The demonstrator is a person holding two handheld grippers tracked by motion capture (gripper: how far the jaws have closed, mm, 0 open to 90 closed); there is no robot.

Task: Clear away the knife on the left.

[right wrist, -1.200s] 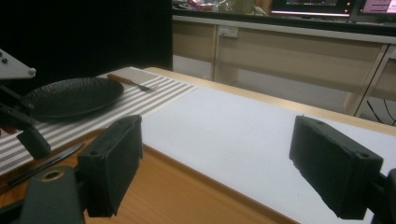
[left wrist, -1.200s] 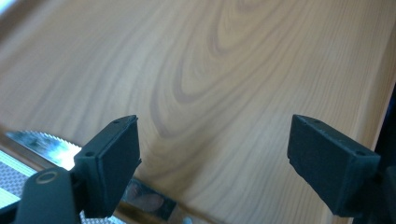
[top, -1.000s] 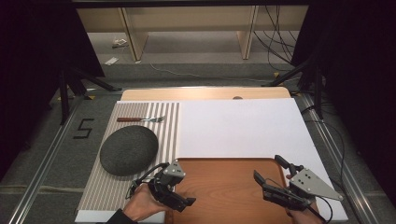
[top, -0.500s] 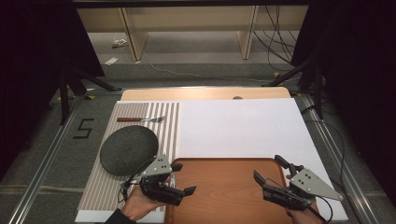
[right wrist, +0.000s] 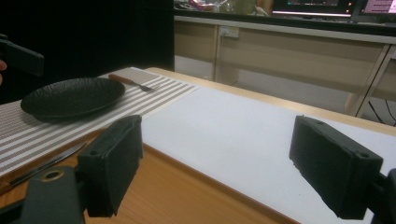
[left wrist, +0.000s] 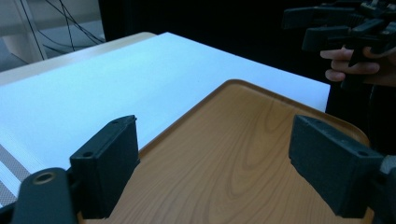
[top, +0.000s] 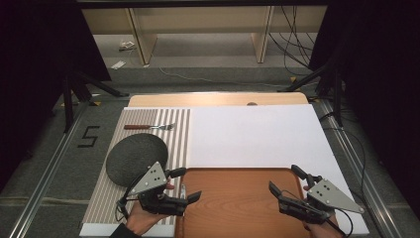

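the left gripper hovered with its jaws wide apart over the near left corner of the wooden tray, holding nothing, the person's hand gripping it from below. the right gripper hung over the tray's near right corner, jaws likewise spread and empty. the tray lay bare at the near edge of the tabletop, just against a white sheet. left of the tray lay a striped placemat carrying a dark round plate and, farther back, a fork with a reddish handle. in the right gripper view a thin dark utensil, possibly a knife, lay beside the tray's left edge; its shape was too dim to be sure.
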